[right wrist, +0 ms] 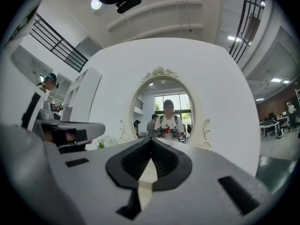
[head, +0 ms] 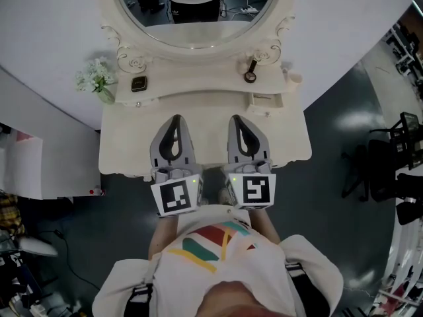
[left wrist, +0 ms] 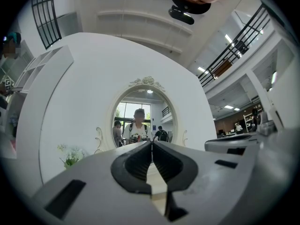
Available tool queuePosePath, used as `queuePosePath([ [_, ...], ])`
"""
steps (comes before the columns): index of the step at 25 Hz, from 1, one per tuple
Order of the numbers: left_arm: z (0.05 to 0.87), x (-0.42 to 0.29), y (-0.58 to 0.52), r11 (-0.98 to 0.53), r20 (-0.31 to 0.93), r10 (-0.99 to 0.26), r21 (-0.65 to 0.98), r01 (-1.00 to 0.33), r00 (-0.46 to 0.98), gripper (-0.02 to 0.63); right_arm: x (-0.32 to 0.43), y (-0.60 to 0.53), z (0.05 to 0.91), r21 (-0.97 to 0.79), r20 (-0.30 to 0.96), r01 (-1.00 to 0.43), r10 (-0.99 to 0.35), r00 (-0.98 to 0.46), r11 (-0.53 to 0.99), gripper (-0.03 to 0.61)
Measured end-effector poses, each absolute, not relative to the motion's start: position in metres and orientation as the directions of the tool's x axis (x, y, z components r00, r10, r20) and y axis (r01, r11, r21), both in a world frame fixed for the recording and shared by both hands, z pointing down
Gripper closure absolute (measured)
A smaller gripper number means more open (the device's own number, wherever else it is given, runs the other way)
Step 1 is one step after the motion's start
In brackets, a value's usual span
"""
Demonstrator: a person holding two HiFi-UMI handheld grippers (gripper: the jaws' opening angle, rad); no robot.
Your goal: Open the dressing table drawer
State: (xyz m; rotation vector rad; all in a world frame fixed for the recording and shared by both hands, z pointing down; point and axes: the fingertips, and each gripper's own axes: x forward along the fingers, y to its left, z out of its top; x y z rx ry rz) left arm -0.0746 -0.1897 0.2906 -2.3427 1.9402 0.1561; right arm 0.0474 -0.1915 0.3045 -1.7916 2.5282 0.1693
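Observation:
A cream dressing table (head: pixel 129 144) with an oval mirror (head: pixel 198 35) stands in front of me in the head view. Its raised back shelf has a small drawer (head: pixel 266 100) at the right that seems to stick out slightly. My left gripper (head: pixel 176 119) and right gripper (head: pixel 235 119) hover side by side over the front half of the tabletop, both pointing at the mirror. The left gripper (left wrist: pixel 152 142) has its jaws shut with nothing between them. In the right gripper view, the right gripper (right wrist: pixel 152 138) is shut and empty too. The table's front face is hidden below the grippers.
A vase of white flowers (head: pixel 98 79) stands at the shelf's left end, a small dark box (head: pixel 139 83) beside it. A dark hand mirror (head: pixel 250 72) lies on the shelf's right side. A white cabinet (head: pixel 26 164) stands left of the table, black office chairs (head: pixel 390 167) to the right.

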Motion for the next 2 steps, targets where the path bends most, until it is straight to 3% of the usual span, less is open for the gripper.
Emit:
queuePosePath([
  [2, 0.2855, -0.0751, -0.1922, -0.176, -0.164, -0.971, -0.001, -0.984, 0.173, 0.606, 0.048, -0.1935, 0.3056, 0.064, -0.093, -0.943, -0.939, -0.332, 0.327, 0.578],
])
